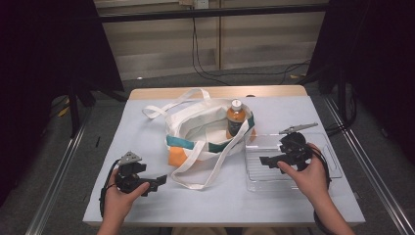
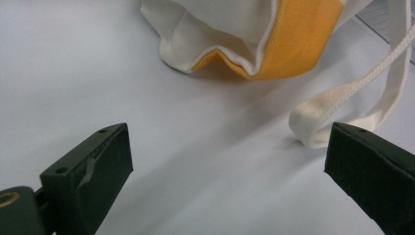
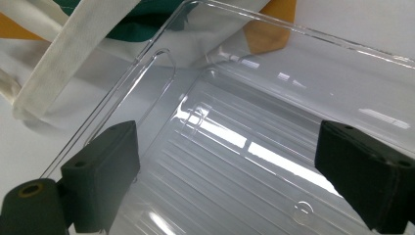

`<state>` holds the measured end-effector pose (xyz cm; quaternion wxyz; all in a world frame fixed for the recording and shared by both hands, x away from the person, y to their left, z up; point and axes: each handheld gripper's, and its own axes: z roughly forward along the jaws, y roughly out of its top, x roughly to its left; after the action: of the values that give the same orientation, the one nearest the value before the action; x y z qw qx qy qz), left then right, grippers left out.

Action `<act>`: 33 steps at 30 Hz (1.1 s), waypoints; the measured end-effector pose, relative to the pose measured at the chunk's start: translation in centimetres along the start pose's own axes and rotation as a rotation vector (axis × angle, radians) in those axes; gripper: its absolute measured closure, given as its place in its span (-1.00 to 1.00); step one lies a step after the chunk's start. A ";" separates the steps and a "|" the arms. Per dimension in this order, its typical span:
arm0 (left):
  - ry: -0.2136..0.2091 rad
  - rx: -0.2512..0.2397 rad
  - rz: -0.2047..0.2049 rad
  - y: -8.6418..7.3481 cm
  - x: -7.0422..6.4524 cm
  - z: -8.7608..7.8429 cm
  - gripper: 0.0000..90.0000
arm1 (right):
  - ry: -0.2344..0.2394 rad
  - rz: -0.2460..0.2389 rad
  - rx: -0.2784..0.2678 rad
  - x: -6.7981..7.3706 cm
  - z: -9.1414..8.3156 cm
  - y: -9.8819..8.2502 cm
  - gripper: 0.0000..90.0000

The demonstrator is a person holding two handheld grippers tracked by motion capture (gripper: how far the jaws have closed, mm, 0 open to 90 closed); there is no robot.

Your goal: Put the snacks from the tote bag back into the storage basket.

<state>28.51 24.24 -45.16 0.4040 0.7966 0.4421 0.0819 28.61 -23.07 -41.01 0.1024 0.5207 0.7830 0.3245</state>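
Cream canvas tote bag point(image 1: 205, 134): orange and teal panels, mouth open, mid-counter; one long strap point(image 2: 342, 98) loops toward the near edge.
Counter point(image 1: 147, 196): pale grey-blue top.
Bottle point(image 1: 236, 119): clear plastic, amber drink, white cap, upright inside the bag at its far right corner.
Tray point(image 1: 333, 164): clear ribbed plastic, just right of the bag, touching its cloth.
Left tool point(image 1: 157, 183): jaws spread wide, nothing between them, low over bare counter beside the strap loop.
Right tool point(image 1: 266, 160): jaws parted, released, over the tray's near-left part.
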 end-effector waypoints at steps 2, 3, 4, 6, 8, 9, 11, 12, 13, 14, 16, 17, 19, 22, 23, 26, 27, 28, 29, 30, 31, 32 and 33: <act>0.000 -0.006 -0.006 0.0 0.0 0.1 -0.92 | -0.003 0.006 0.002 0.0 0.1 0.0 -0.78; 0.000 0.001 -0.004 0.1 0.2 0.3 -0.92 | -0.009 0.008 0.004 0.0 0.0 0.1 -0.78; -0.002 0.003 -0.007 0.1 0.1 0.4 -0.92 | -0.010 0.009 0.006 0.0 0.0 0.1 -0.78; 0.002 0.007 0.001 0.1 0.1 0.5 -0.92 | -0.008 0.011 0.007 0.1 0.1 0.2 -0.78; -0.001 0.015 0.013 0.2 0.1 0.7 -0.92 | -0.014 0.003 0.011 0.2 0.2 0.4 -0.78; -0.001 0.015 0.013 0.2 0.1 0.7 -0.92 | -0.018 0.006 0.012 0.3 0.2 0.5 -0.78; 0.003 0.009 0.007 0.3 0.1 0.7 -0.92 | -0.024 0.007 0.007 0.4 0.3 0.6 -0.77; 0.002 0.007 0.004 0.4 0.1 0.7 -0.92 | -0.024 0.003 0.008 0.5 0.5 1.0 -0.77; 0.008 0.003 0.001 0.4 0.2 0.6 -0.92 | -0.024 -0.003 0.013 0.5 0.6 1.3 -0.77; 0.008 0.003 0.001 0.4 0.2 0.6 -0.92 | -0.024 -0.003 0.013 0.5 0.6 1.3 -0.77; 0.004 -0.007 -0.014 0.4 0.4 0.6 -0.92 | -0.021 -0.015 0.021 0.8 0.7 2.2 -0.77; 0.004 -0.007 -0.014 0.4 0.4 0.6 -0.92 | -0.021 -0.015 0.021 0.8 0.7 2.2 -0.77; 0.004 -0.008 -0.016 0.4 0.5 0.5 -0.92 | -0.023 -0.016 0.019 0.9 0.7 2.7 -0.77; 0.005 0.000 -0.018 0.3 0.6 0.5 -0.92 | -0.019 -0.021 0.024 1.0 0.7 3.6 -0.77; 0.004 0.001 -0.018 0.3 0.6 0.5 -0.92 | -0.021 -0.022 0.026 1.1 0.8 3.8 -0.77; 0.002 0.003 -0.017 0.3 0.6 0.5 -0.92 | -0.024 -0.028 0.032 1.3 0.9 4.7 -0.77; 0.001 0.002 -0.017 0.3 0.5 0.5 -0.92 | -0.029 -0.031 0.041 1.4 1.1 5.2 -0.77; 0.000 0.008 -0.014 0.2 0.5 0.5 -0.92 | -0.026 -0.033 0.049 1.4 1.2 5.5 -0.77; -0.004 0.010 -0.014 0.2 0.5 0.6 -0.92 | -0.024 -0.031 0.055 1.4 1.2 5.7 -0.77; -0.004 0.010 -0.014 0.2 0.5 0.6 -0.92 | -0.024 -0.031 0.055 1.4 1.2 5.7 -0.77; -0.005 0.009 -0.014 0.3 0.6 0.6 -0.92 | -0.034 -0.037 0.057 1.4 1.3 6.2 -0.77; -0.005 0.009 -0.014 0.3 0.6 0.6 -0.92 | -0.034 -0.037 0.057 1.4 1.3 6.2 -0.77; -0.006 0.010 -0.014 0.3 0.6 0.6 -0.92 | -0.037 -0.041 0.058 1.5 1.3 6.5 -0.77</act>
<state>29.32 24.23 -45.49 0.4019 0.7958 0.4469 0.0742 33.44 -19.65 -37.72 0.1084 0.5131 0.8006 0.2897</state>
